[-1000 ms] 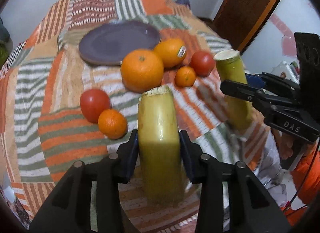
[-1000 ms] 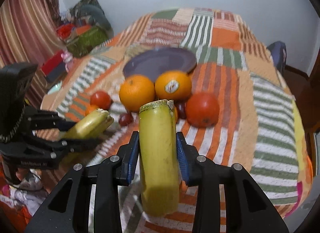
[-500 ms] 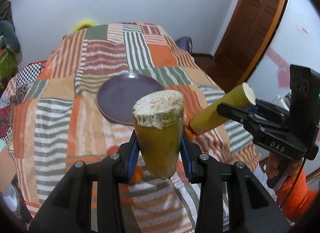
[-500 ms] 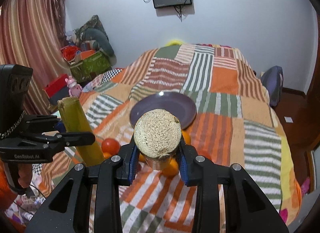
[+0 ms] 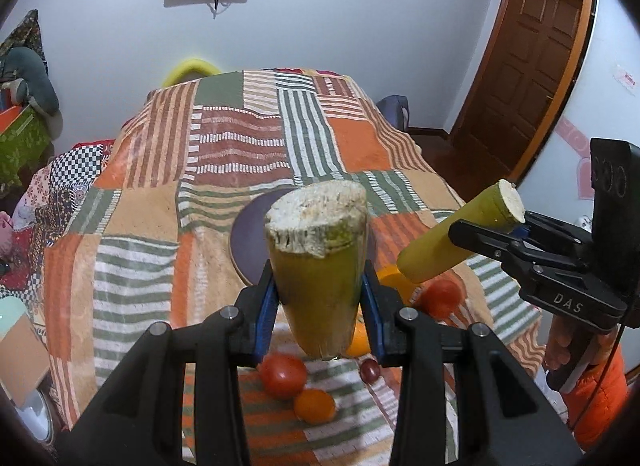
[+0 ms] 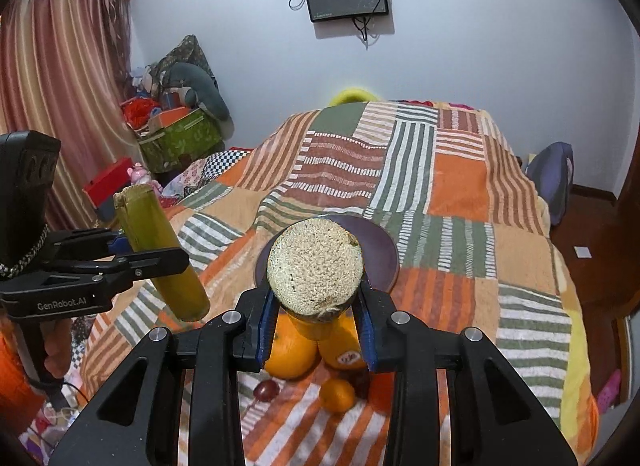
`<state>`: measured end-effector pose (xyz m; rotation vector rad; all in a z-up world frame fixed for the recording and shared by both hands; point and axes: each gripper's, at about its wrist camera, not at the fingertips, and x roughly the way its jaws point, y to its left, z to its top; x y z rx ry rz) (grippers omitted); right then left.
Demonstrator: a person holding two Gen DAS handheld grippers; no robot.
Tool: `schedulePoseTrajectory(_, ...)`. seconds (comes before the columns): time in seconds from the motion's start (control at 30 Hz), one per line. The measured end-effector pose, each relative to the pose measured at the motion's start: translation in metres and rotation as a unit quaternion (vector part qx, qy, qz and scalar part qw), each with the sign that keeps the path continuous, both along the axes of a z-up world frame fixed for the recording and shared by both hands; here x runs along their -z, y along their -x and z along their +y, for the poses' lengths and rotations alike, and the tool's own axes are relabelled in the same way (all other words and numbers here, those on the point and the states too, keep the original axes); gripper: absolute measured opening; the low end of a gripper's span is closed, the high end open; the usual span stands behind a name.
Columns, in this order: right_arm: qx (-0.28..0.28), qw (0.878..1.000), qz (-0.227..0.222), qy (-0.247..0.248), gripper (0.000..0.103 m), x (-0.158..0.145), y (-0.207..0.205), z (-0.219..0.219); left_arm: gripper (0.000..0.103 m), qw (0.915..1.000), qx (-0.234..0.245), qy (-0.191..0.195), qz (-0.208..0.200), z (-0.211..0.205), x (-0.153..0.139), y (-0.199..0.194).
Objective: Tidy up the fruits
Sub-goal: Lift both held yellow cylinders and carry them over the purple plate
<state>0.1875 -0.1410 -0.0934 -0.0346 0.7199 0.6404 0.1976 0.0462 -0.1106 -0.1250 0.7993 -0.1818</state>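
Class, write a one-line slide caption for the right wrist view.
Right gripper clamps a yellow-green stalk piece above the purple plate; the left gripper holds another.

Left gripper (image 5: 320,306) clamps a banana piece (image 5: 318,262); right gripper (image 5: 486,236) another.

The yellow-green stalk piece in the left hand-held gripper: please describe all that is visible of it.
The yellow-green stalk piece is a thick cylinder with smooth, waxy-looking skin. Its cut top is pale, rough and fibrous. It is lifted above the patchwork blanket, clear of the fruit. In the right wrist view it leans, top tilted away from the plate. The left hand-held gripper clamps its middle between blue pads; nothing else touches it.
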Motion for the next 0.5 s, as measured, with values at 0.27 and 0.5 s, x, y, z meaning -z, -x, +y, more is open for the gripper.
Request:
schedulePoseTrajectory(0.27,-0.016,0.999,0.022,0.019,0.031,0.019,-0.025,0.019,0.038,0.9999,-0.008,-0.01,0.008,0.011,0.015,-0.034)
schedulePoseTrajectory(0.5,-0.043,0.997,0.055,0.032,0.031,0.04,-0.045,0.04,0.038,0.9995,-0.01,-0.015,0.028,0.019,0.036,-0.062)
